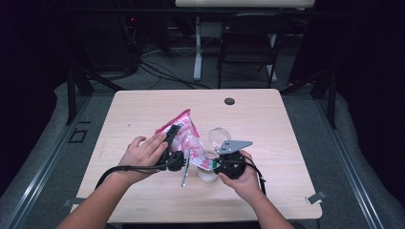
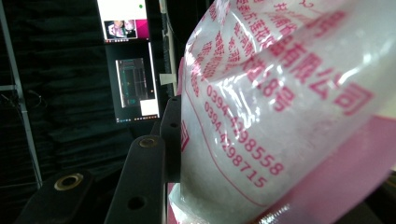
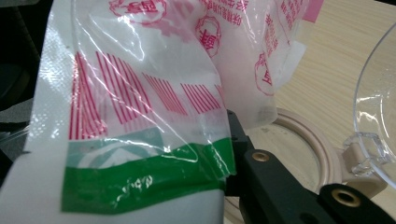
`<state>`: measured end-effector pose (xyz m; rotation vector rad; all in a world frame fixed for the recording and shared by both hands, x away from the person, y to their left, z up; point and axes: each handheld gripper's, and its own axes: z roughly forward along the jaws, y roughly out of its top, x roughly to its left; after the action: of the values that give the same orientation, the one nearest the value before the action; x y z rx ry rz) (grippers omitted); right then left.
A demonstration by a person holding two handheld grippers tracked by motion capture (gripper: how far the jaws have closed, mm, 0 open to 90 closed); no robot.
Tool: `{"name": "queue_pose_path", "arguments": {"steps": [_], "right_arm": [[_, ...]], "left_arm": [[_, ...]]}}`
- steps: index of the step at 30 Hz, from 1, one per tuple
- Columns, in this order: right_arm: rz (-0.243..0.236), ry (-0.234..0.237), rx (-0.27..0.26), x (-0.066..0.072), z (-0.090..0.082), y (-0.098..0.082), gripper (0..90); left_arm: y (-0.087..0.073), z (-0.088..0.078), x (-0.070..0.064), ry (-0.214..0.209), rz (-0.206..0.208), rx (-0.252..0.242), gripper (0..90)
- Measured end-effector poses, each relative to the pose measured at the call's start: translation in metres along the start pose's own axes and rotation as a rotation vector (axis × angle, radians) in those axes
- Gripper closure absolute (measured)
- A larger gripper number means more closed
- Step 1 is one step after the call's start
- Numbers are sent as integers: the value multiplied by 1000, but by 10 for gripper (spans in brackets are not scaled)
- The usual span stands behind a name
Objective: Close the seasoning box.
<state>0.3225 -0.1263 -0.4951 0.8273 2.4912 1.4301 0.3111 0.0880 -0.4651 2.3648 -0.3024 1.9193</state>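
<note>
A pink-and-white printed plastic bag [image 1: 184,133], glossy, crinkled and filled with a pale powder or grain, is held tilted above the middle of the wooden table [image 1: 267,119]. The left gripper [image 1: 172,143] clamps the bag's body at a middling width; the right gripper [image 1: 217,164] pinches a lower corner, its jaws nearly together on the thin green-banded film. Below the bag's open corner stands a round beige container [image 3: 303,140] with a clear hinged lid [image 1: 218,136] raised; a metal spoon [image 1: 184,174] lies beside it. The slick film could slip from either grip, or too steep a tilt could send the contents past the rim onto the table.
</note>
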Motion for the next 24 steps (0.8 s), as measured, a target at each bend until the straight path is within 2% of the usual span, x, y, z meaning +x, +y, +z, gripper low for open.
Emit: {"name": "queue_pose_path", "arguments": {"steps": [6, 22, 23, 24], "right_arm": [[2, -2, 0, 0, 1, 0, 900], [5, -6, 5, -1, 2, -1, 900], [4, -5, 7, -1, 2, -1, 900], [6, -7, 5, -1, 3, -1, 900]], "left_arm": [[1, 0, 1, 10, 15, -4, 663], [1, -1, 1, 9, 6, -3, 665], [1, 0, 1, 25, 10, -15, 665], [1, 0, 2, 24, 11, -12, 665]]}}
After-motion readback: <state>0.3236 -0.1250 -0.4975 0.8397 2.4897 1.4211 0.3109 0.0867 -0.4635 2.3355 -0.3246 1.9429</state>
